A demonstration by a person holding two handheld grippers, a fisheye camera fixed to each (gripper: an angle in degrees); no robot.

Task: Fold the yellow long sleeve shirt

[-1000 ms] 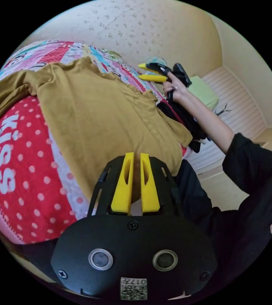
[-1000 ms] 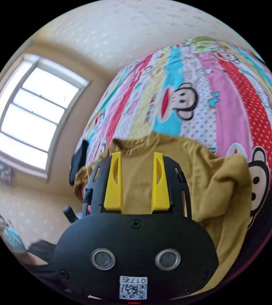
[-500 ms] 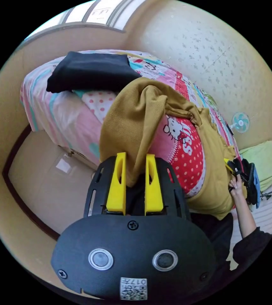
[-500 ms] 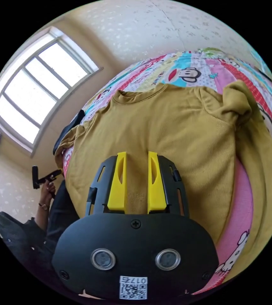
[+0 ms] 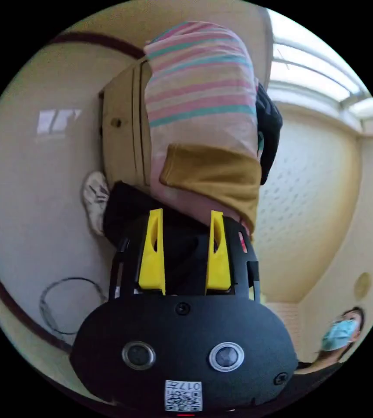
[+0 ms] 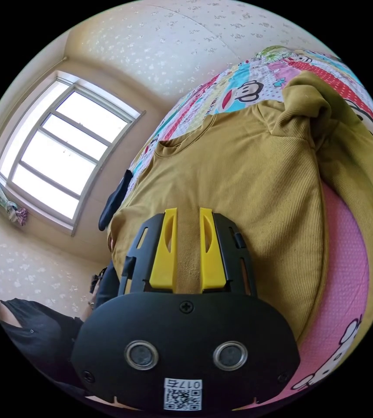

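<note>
Gone from the left gripper is the mustard sleeve it was pinching half a second ago: its yellow jaws now stand spread with nothing between them, dark clothing behind, and its view has swung right round toward the side of the bed. There, a cuff-like end of the yellow long sleeve shirt hangs over the striped bedcover, beside a pale wooden bed frame and a white shoe on the floor. Over on the right gripper view, the right gripper has closed in on the garment since the earlier frame; its jaws sit close together over the ribbed knit near the hem, though I cannot tell whether they grip it. The shirt's body lies spread flat, neckline far, one sleeve bunched in thick folds at the right. Beneath it, a cartoon-print quilt and a pink dotted cover. A bright window sits far left.
</note>
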